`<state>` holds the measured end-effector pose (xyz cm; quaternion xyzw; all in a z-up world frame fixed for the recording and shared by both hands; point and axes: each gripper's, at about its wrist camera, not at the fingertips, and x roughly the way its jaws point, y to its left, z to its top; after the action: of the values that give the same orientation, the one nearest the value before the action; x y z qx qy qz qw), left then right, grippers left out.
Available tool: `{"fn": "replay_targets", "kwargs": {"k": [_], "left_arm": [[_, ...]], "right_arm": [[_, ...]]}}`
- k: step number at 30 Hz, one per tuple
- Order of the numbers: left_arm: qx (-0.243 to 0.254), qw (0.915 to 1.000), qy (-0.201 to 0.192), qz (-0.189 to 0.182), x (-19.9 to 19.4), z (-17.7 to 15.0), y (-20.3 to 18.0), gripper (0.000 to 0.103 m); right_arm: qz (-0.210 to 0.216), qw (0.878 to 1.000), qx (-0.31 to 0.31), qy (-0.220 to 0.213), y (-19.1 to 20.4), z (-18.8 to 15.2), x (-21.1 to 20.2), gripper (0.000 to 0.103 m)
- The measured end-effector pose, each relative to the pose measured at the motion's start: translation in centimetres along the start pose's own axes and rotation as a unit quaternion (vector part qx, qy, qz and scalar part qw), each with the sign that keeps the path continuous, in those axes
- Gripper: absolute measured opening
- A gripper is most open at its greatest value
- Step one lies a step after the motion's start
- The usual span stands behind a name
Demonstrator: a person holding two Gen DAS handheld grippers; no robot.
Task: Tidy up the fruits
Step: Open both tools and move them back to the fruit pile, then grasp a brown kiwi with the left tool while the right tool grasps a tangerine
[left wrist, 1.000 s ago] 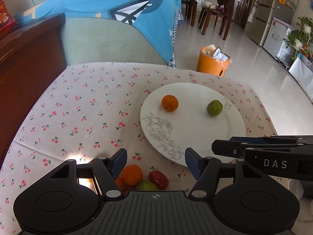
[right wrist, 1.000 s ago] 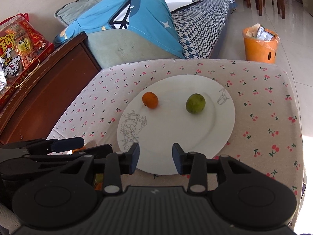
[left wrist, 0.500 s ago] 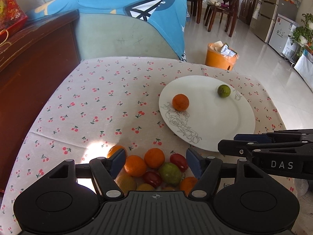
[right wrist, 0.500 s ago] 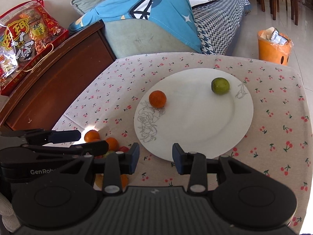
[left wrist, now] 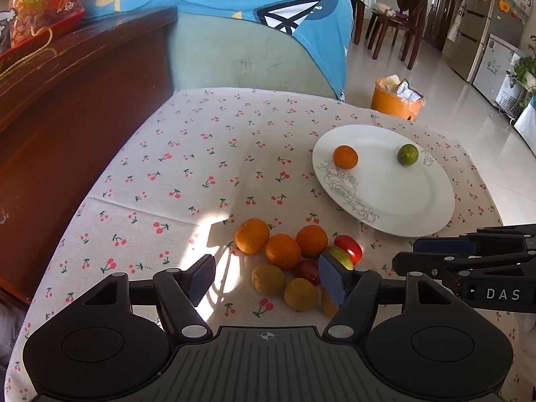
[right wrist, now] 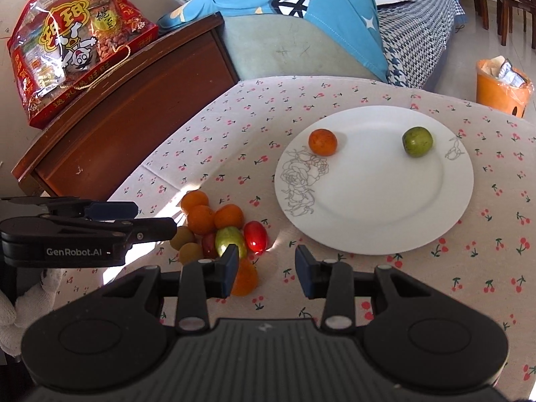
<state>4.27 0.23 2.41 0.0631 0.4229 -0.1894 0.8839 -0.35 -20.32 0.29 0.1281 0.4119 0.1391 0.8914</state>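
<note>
A white plate (left wrist: pixel 402 207) (right wrist: pixel 385 224) on the cherry-print tablecloth holds one orange fruit (left wrist: pixel 345 156) (right wrist: pixel 322 142) and one green fruit (left wrist: pixel 408 154) (right wrist: pixel 417 142). A pile of several small fruits lies on the cloth left of the plate: oranges (left wrist: pixel 283 250) (right wrist: pixel 201 219), a red one (left wrist: pixel 348 248) (right wrist: pixel 255 236), a green one (right wrist: pixel 229 240) and yellowish ones (left wrist: pixel 268 279). My left gripper (left wrist: pixel 268 279) is open and empty, just above the near side of the pile. My right gripper (right wrist: pixel 268 269) is open and empty, right of the pile, near the plate's front edge.
A dark wooden cabinet (right wrist: pixel 127 100) stands at the left with a red snack bag (right wrist: pixel 73 43) on it. A sofa with a blue cloth (left wrist: pixel 261 16) is behind the table. An orange bin (left wrist: pixel 397 100) stands on the floor at the far right.
Both grippers have pulled back and to the left. The fruit pile has come fully into view in front of the left gripper. Both stay open.
</note>
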Motion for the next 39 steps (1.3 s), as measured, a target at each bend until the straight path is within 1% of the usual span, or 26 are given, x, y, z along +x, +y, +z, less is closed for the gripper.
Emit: {"fn": "replay_targets", "kwargs": {"k": [5, 12, 14, 16, 18, 20, 22, 25, 27, 29, 39], "left_arm": [[0.014, 0.9998, 0.011, -0.004, 0.0, -1.4, 0.0, 0.065], [0.029, 0.9993, 0.022, -0.01, 0.7, -2.5, -0.2, 0.062], [0.029, 0.9993, 0.023, -0.011, 1.0, -2.5, -0.1, 0.061], [0.026, 0.9992, 0.025, -0.015, 1.3, -2.6, 0.0, 0.056], [0.02, 0.9992, 0.028, -0.021, 1.6, -2.7, 0.1, 0.056], [0.015, 0.9991, 0.028, -0.029, 1.9, -2.8, 0.1, 0.051], [0.009, 0.9987, 0.029, -0.04, 2.1, -2.7, 0.2, 0.043], [0.006, 0.9983, 0.027, -0.051, 2.3, -2.7, 0.0, 0.041], [0.006, 0.9981, 0.024, -0.056, 2.4, -2.7, -0.1, 0.039], [0.003, 0.9981, 0.023, -0.058, 2.6, -2.6, -0.2, 0.039], [0.005, 0.9977, 0.022, -0.064, 3.3, -2.6, -0.5, 0.039]], "right_arm": [[0.01, 0.999, -0.04, 0.015, 1.1, -0.8, 0.4, 0.039], [0.001, 0.996, -0.08, 0.027, 1.9, -1.7, 1.3, 0.038], [0.0, 0.997, -0.079, 0.026, 1.9, -1.7, 1.5, 0.038], [0.0, 0.997, -0.079, 0.026, 1.9, -1.7, 1.7, 0.038], [-0.001, 0.996, -0.081, 0.027, 1.9, -1.7, 1.9, 0.037], [-0.001, 0.996, -0.083, 0.027, 2.0, -1.7, 2.1, 0.036], [-0.001, 0.996, -0.086, 0.026, 2.1, -1.7, 2.3, 0.036], [0.002, 0.996, -0.09, 0.022, 2.1, -1.8, 2.4, 0.035], [0.005, 0.996, -0.091, 0.021, 2.2, -1.9, 2.4, 0.03], [0.005, 0.995, -0.094, 0.02, 2.3, -1.9, 2.4, 0.027], [0.004, 0.997, -0.073, 0.023, 1.6, -1.5, 2.4, 0.028]]}}
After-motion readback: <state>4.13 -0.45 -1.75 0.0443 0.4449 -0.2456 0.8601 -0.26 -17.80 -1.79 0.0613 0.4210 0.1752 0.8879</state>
